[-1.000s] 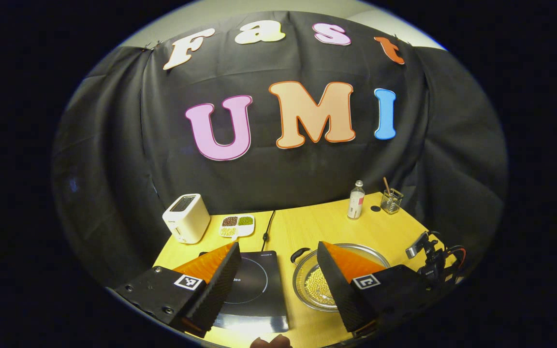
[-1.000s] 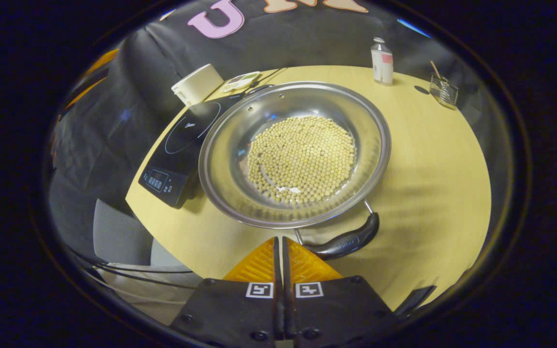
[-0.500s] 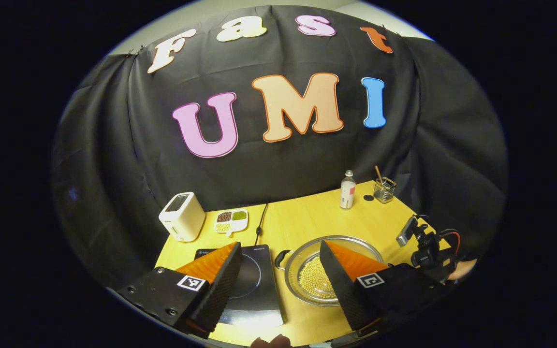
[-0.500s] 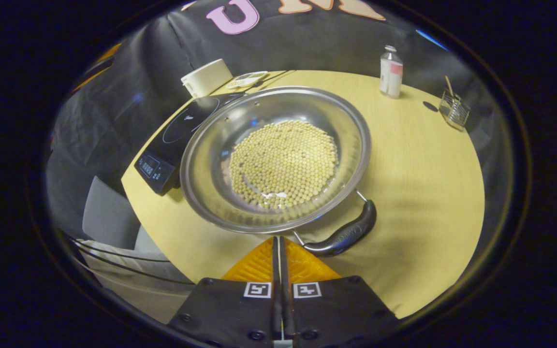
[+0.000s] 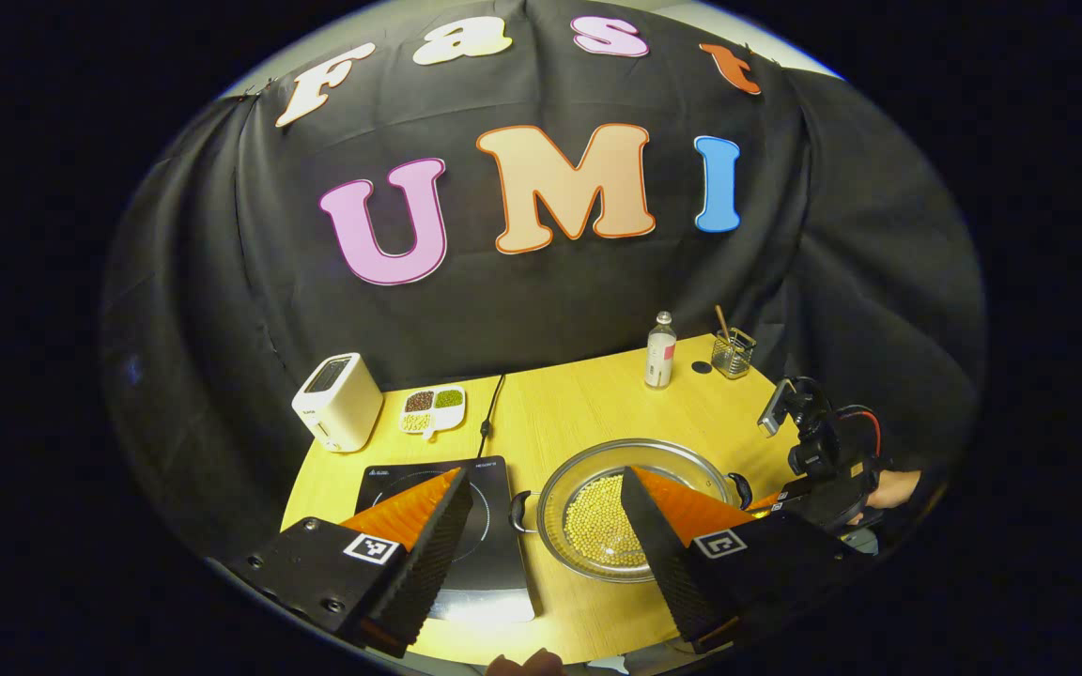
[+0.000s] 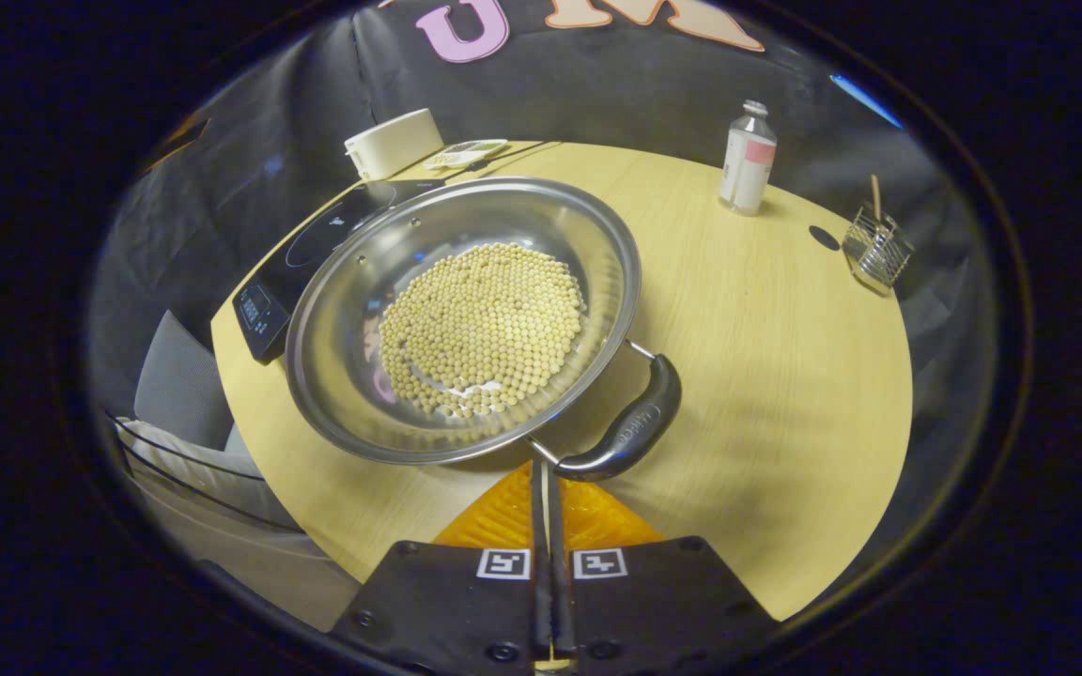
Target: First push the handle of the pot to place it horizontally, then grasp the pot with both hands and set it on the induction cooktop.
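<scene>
Right claw (image 6: 546, 474) closed by 1 pot (image 6: 461, 319), 2 handles (image 6: 624, 434), 1 cooktop (image 6: 311, 263)

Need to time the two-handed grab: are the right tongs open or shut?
Shut: in the right gripper view the right tongs show fingers pressed together, tips at the pot's handle, gripping nothing.

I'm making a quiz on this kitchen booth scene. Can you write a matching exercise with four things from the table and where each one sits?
Things:
1. pot
2. induction cooktop
3. toaster
4. bottle

Places:
A. far left corner of the table, beside the divided dish of beans
B. far side of the table, next to the wire holder
C. on the table right of the cooktop, holding pale beans
D. near left part of the table, cord running to the back

Pairs: 1-C, 2-D, 3-A, 4-B
</scene>
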